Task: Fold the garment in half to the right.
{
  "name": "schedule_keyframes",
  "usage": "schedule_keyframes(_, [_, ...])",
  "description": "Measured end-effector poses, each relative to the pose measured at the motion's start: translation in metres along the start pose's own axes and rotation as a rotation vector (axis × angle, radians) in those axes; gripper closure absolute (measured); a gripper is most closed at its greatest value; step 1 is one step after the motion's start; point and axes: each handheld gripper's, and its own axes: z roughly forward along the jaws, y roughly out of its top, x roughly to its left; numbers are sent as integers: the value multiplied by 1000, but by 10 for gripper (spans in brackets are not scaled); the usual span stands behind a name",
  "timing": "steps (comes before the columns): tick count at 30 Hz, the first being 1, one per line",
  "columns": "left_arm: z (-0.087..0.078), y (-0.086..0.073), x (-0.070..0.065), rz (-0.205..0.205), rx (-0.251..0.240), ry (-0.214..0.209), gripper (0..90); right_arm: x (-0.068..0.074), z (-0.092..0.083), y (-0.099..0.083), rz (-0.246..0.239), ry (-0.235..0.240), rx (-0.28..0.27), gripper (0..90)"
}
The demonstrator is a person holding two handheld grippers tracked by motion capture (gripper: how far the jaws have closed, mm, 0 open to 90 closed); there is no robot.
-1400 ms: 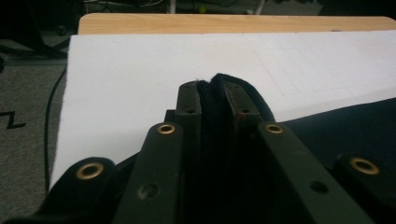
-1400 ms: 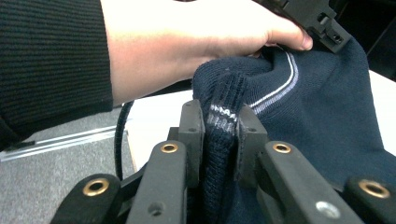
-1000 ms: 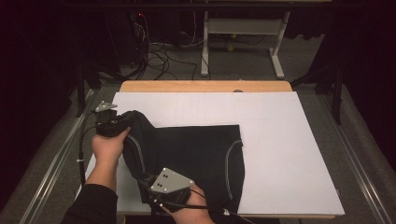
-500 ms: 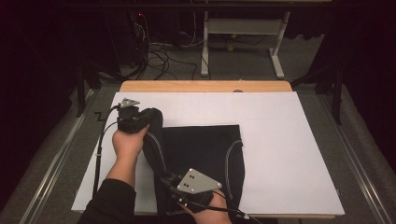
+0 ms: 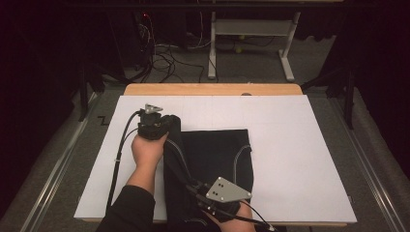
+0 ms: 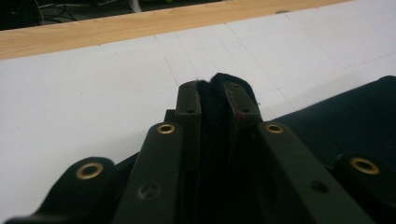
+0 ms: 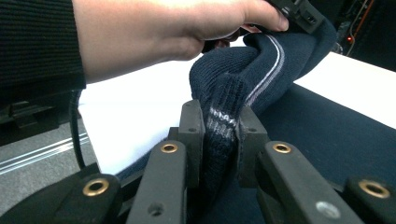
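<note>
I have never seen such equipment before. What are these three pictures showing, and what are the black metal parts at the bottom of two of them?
A person sits at a table and holds a hand tool with two black jaws in each hand. One picture is taken from above the table. The other two come from small cameras riding on the tools, so the black parts are each tool's own jaws.

On the white table top lies a dark knitted garment with pale stripes. From above, the left gripper is at the garment's far left corner and the right gripper at its near edge. Both are shut on the garment: the close pictures show cloth pinched between the jaws of the left gripper and the right gripper. The edge between them is lifted and folded over.
</note>
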Motion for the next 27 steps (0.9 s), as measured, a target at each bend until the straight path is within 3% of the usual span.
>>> schedule_keyframes(8, [19,0,-22,39,23,-10,742,-9,-10,-17,28,-24,19,776])
schedule_keyframes(17, [18,8,-37,38,-4,-38,742,-8,-20,-23,25,-44,22,776])
schedule_keyframes(27, [28,16,-62,64,-11,-62,742,-18,-37,-31,21,-75,47,773])
